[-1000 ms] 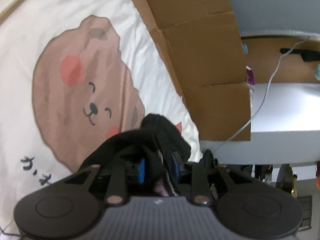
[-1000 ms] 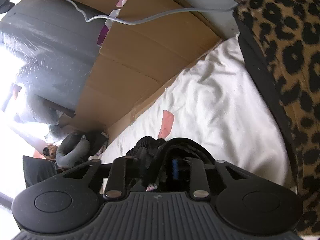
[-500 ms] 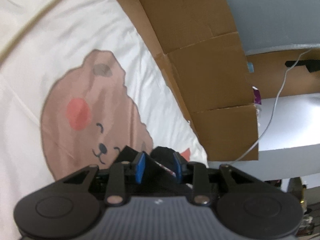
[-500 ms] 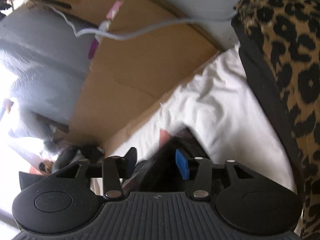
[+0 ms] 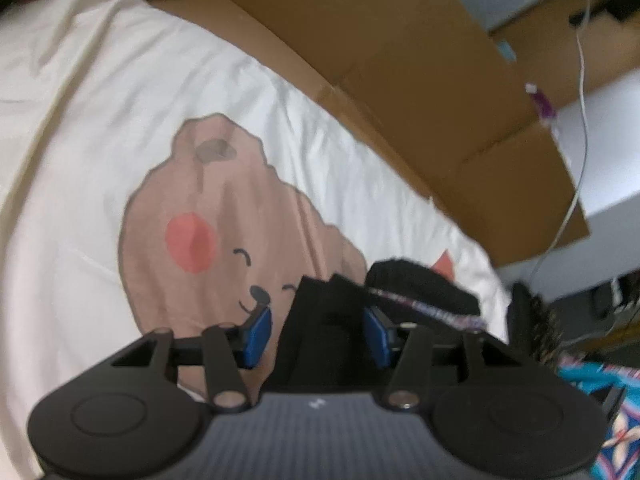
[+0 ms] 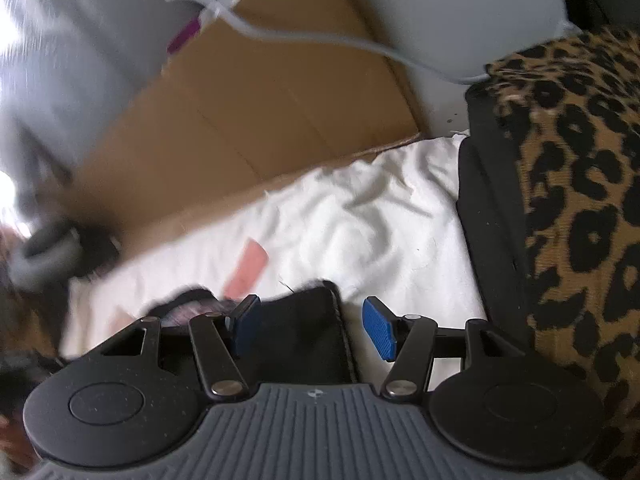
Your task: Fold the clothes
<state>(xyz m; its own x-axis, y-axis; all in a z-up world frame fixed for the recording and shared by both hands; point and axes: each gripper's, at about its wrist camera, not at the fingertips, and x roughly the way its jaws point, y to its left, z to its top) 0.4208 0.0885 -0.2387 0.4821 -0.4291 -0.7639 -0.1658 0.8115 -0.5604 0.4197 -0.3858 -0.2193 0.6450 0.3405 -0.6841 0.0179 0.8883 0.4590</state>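
Both views were blurred, and the lower third of each frame was filled by the gripper's own housing, which hid the near part of the black garment (image 5: 320,344). In the left wrist view the garment's folded edge rose at lower centre, with a darker rolled part and a patterned trim trailing to the right; how it was folded beneath could not be made out. A dark shape at the upper left corner was cut off by the frame.

The garment lay on a white sheet (image 5: 100,128) printed with a brown bear face (image 5: 224,220), open cloth spreading to the left and upward. A cardboard box (image 5: 420,80) bounded the sheet along the upper right, a white cable (image 5: 582,80) hanging past it. In the right wrist view a leopard-print cushion (image 6: 580,184) closed off the right side, the cardboard ran across the top, and rumpled sheet lay between.

The left gripper (image 5: 318,334) stood with its blue pads wide apart, the garment's edge between them; whether the pads touched it could not be told. The right gripper (image 6: 312,328) was likewise spread wide, the garment lying between its pads, nearer the left-hand one, clear of the right-hand one.
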